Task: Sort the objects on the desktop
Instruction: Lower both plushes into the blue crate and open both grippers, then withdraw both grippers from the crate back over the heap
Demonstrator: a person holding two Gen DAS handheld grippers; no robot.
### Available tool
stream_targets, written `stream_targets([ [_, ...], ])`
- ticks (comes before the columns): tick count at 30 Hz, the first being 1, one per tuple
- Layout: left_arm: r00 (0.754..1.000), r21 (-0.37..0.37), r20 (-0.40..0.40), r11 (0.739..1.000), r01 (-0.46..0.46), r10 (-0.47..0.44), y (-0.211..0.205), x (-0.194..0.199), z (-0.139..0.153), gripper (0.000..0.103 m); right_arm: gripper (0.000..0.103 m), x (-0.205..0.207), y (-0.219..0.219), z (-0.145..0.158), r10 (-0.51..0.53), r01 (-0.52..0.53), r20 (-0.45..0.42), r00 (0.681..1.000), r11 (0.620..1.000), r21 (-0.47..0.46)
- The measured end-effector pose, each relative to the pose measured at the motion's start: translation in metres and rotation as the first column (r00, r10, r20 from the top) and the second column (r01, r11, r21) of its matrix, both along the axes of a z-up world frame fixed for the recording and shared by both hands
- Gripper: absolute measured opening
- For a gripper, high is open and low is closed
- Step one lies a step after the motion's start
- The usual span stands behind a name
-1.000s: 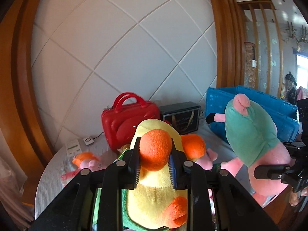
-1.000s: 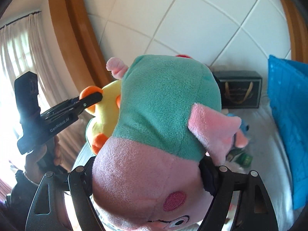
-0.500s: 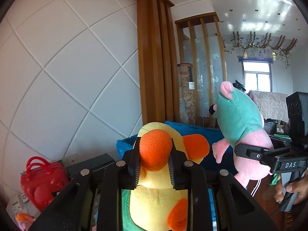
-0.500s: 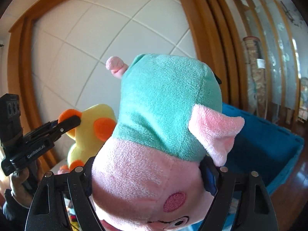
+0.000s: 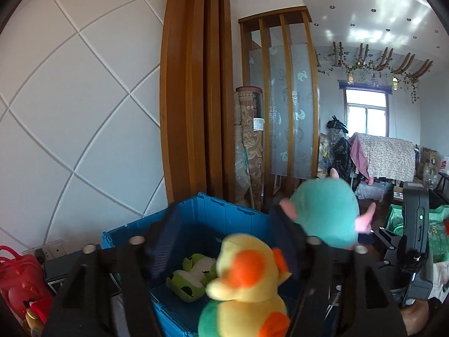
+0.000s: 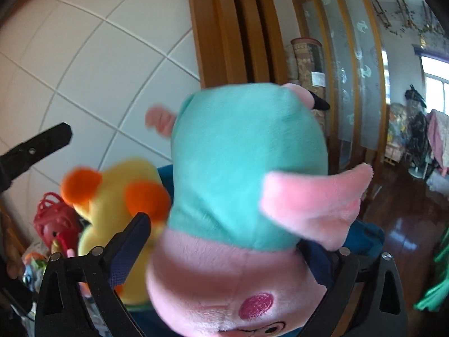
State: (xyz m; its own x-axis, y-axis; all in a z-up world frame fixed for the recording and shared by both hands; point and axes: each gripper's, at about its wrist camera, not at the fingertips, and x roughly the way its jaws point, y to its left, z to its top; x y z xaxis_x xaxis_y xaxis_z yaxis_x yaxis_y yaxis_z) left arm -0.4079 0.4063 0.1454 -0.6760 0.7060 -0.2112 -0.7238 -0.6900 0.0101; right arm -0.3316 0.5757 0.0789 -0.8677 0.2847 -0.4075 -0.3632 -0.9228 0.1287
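A white wall (image 5: 70, 106) with diagonal grooves fills the left of the left wrist view, ending at a brown wooden column (image 5: 196, 92). Past it stands a slatted wooden screen (image 5: 280, 92) with frosted panels, a rolled carpet (image 5: 248, 146) leaning beside it, and a bright window (image 5: 366, 112) at the far end of the room. Dark glossy wood flooring (image 6: 404, 224) shows in the right wrist view.

A blue plastic crate (image 5: 224, 213) sits low in the frame, open at the top, with a green and white frog plush (image 5: 193, 276) lying inside it. To its left are a black box (image 5: 56, 273) and a red handbag (image 5: 19, 280).

The left hand-held gripper (image 5: 221, 241) is spread open, its fingers standing clear on either side of the yellow duck plush (image 5: 247, 283), which hangs blurred above the crate's near edge. The duck has an orange beak, orange feet and a green body patch.

The right hand-held gripper (image 6: 224, 241) also looks open, its pads apart from the pig plush (image 6: 241, 185); the pig, in a teal dress with pink arms and a rosy cheek, is blurred and sits over the crate just beside the duck.
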Motion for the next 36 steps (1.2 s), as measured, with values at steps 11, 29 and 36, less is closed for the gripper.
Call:
stream_targets([
  [11,0.995,-0.036,-0.035,0.994,-0.098,0.097,0.0,0.02,-0.031,0.101,0.103,0.037,0.021,-0.008,0.006,-0.008,-0.073,0.997,0.999,-0.033],
  [29,0.944,-0.081,-0.014,0.94,-0.33,0.33,-0.088,0.056,-0.086,0.101,0.103,0.065,-0.057,-0.029,0.239,-0.239,-0.11,0.965,0.971,0.018],
  [36,0.888,-0.109,-0.004,0.883,-0.457,0.46,-0.132,0.064,-0.108,0.101,0.103,0.064,-0.101,-0.034,0.353,-0.349,-0.106,0.93,0.936,0.055],
])
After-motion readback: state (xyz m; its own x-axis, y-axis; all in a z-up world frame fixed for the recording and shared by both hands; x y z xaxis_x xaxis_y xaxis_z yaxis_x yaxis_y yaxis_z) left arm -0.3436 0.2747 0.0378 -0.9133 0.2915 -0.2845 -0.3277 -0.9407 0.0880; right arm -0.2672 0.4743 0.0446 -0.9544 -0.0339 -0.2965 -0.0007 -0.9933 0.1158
